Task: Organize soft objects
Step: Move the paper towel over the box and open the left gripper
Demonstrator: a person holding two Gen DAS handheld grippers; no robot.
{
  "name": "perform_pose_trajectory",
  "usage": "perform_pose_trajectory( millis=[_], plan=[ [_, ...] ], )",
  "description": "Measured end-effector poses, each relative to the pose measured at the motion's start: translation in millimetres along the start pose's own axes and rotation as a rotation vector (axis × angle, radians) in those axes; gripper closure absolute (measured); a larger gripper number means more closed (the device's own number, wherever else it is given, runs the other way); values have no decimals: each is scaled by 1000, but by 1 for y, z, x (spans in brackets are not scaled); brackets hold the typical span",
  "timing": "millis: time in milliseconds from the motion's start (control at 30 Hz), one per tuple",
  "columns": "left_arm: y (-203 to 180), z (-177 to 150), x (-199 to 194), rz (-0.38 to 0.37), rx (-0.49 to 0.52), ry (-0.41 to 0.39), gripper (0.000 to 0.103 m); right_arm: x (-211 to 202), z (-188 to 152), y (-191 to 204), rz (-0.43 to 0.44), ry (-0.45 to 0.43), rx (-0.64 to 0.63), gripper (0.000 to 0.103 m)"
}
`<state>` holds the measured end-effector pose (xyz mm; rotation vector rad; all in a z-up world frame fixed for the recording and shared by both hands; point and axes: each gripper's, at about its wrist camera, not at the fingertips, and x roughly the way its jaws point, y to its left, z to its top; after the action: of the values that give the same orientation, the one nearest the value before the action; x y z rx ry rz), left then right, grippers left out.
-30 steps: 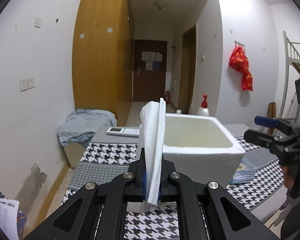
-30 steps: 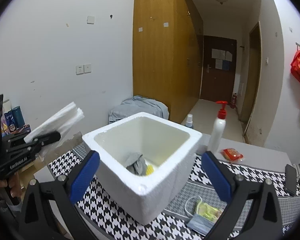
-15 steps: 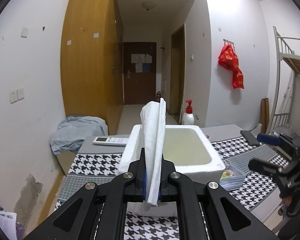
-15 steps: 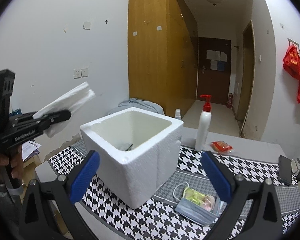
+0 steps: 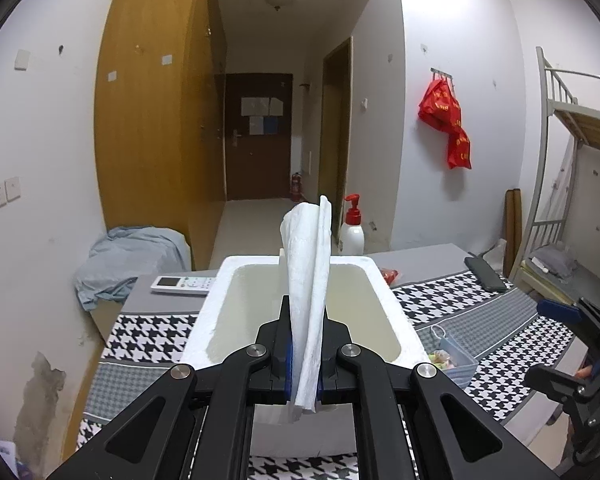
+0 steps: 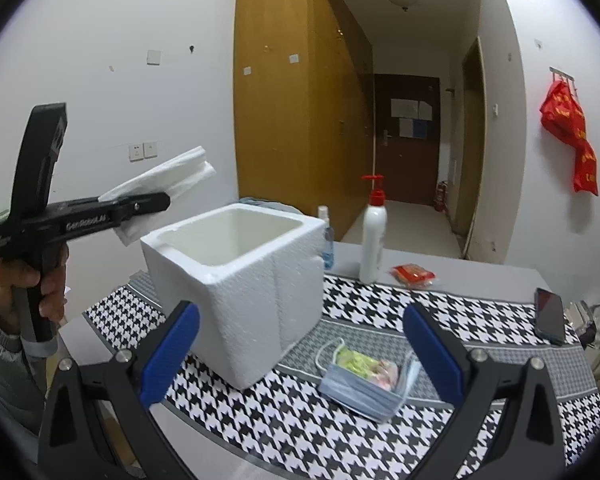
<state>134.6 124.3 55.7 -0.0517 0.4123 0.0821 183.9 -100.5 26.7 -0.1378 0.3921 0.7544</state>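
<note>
Left gripper [image 5: 303, 354] fingers clamped on folded tissue [image 5: 309, 280] above foam box [image 5: 212, 312]; right gripper [image 6: 300, 356] fingers wide apart.

Black handheld grippers with blue finger pads

The left gripper [image 6: 156, 202] is matte black with silver screws and white "GenRobot.AI" lettering, its grip in a bare hand [image 6: 24, 284] with a grey knit cuff; the right gripper [image 6: 300, 354] has broad blue pads [image 6: 172, 354]

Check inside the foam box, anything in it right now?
Foam box: only bare off-white inner walls show in both views. The floor is hidden by the near rim in the right view, and by the left tongs and their folded white tissue in the left.
</note>
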Motion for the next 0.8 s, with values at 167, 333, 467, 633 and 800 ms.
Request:
perform_pose_trajectory(
  millis=[167,333,467,633,800],
  plan=[
    [-4,3,13,-16,4,12,95,-6,-8,-12,-31,4,34,0],
    [-4,8,25,-14,7,23,95,-7,-15,-20,-61,14,54,0],
    [-4,12,36,-11,13,34,95,-8,-18,-25,-80,21,70,0],
    [-3,13,52,1,15,57,95,-7,-24,-30,-99,40,80,0],
    [-3,12,66,12,11,83,92,-7,-28,-36,-114,51,94,0]
  ],
)
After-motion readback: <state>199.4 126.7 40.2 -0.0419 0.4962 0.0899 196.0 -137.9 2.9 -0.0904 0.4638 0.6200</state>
